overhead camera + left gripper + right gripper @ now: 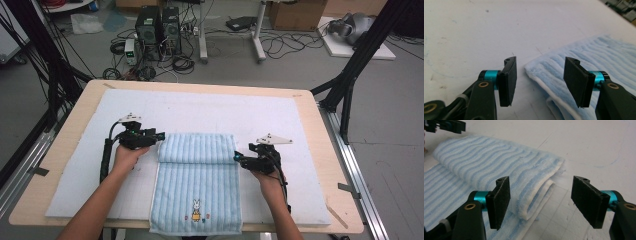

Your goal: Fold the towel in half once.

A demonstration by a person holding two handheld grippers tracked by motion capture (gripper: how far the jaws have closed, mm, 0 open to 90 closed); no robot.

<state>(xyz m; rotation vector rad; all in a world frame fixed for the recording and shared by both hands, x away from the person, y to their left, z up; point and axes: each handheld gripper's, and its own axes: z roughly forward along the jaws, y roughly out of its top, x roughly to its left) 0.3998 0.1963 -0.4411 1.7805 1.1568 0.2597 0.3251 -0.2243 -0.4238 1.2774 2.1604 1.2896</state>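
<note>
Between the claws, on the white mat (210, 107) of the desk (65, 145): blue striped towel (197, 170), far end folded back. Left claw (161, 135) released, pads clear, fold's corner just ahead between them. Right claw (235, 157) released too, straddling the fold's other edge without touching. No containers.

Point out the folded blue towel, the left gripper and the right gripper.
blue towel (197, 172), high view, striped middle.
left gripper (540, 75), left gripper view, gap between open jaws.
right gripper (541, 196), right gripper view, gap between open jaws.
</note>
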